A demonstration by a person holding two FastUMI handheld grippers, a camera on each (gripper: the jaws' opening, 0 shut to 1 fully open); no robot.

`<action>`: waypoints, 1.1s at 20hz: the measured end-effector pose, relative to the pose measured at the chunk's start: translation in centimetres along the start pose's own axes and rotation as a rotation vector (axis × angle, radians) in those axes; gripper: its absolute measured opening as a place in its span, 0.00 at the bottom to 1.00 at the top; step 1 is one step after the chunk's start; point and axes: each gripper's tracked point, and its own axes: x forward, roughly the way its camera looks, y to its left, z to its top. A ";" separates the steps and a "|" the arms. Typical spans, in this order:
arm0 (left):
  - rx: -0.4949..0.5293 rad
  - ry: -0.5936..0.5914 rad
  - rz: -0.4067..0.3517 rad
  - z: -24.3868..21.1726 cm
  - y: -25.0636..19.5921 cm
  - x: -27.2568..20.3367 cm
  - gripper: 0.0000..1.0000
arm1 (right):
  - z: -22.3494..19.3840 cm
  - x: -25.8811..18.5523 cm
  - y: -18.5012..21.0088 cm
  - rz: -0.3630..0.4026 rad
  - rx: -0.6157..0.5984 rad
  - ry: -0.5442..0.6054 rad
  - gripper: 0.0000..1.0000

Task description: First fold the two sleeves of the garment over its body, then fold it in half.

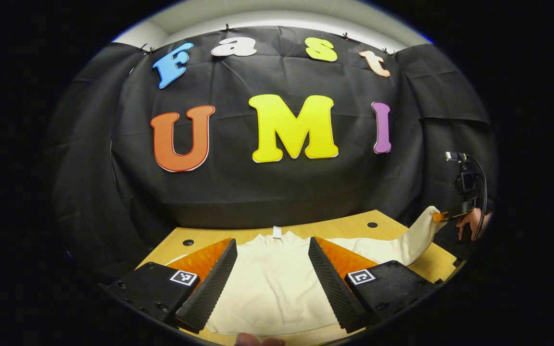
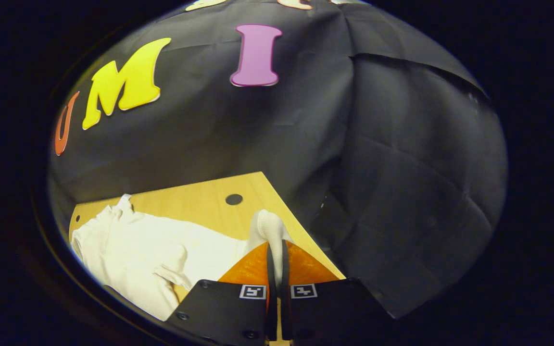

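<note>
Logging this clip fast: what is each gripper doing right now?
Left gripper: open, fingers spread above the garment's body, holding nothing.
Right gripper: shut on the sleeve, lifted off the table.

A recording booth set up for demonstrations.
Black cloth is hanging as walls around a light wooden table, and a camera rig is standing at its edge.
</note>
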 end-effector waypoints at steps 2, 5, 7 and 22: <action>0.009 -0.018 0.010 0.3 0.9 0.0 0.97 | 1.9 -0.1 4.0 0.044 -0.018 -0.017 0.04; 0.010 -0.036 0.017 0.8 2.1 -0.1 0.97 | 4.3 -0.2 9.6 0.103 -0.056 -0.043 0.04; -0.010 -0.033 0.024 0.6 2.9 -0.2 0.97 | 5.9 -0.5 13.8 0.150 -0.082 -0.079 0.04; -0.105 0.016 0.197 -3.1 12.9 -2.5 0.97 | 3.2 -0.9 45.1 0.456 -0.316 -0.091 0.04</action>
